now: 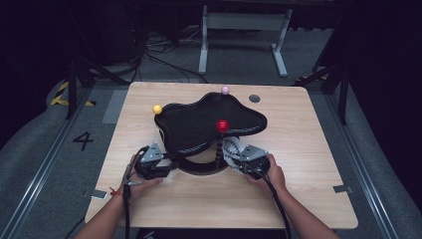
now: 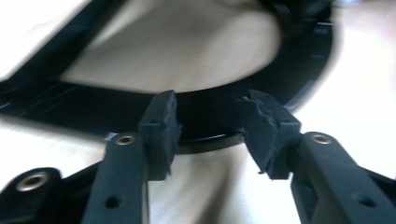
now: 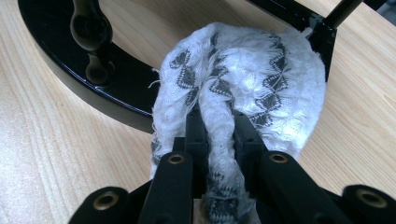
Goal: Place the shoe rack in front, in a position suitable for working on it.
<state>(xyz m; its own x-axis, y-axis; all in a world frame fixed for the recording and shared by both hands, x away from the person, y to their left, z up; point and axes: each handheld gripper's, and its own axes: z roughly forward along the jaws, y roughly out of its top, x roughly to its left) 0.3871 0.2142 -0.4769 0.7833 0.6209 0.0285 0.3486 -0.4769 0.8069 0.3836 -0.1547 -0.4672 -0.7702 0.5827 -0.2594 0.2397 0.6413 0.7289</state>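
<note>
The white cloth with grey diamond pattern is pinched between the closed jaws of the right gripper and lies bunched just ahead of them, against the black ring base of the stand, near the beaded post. The left gripper stands half open with nothing between its pads, the ring just ahead of it. To wipe well, I think the cloth should stay pressed flat on the ring and follow its curve slowly, while the counter side hand steadies the stand.
</note>
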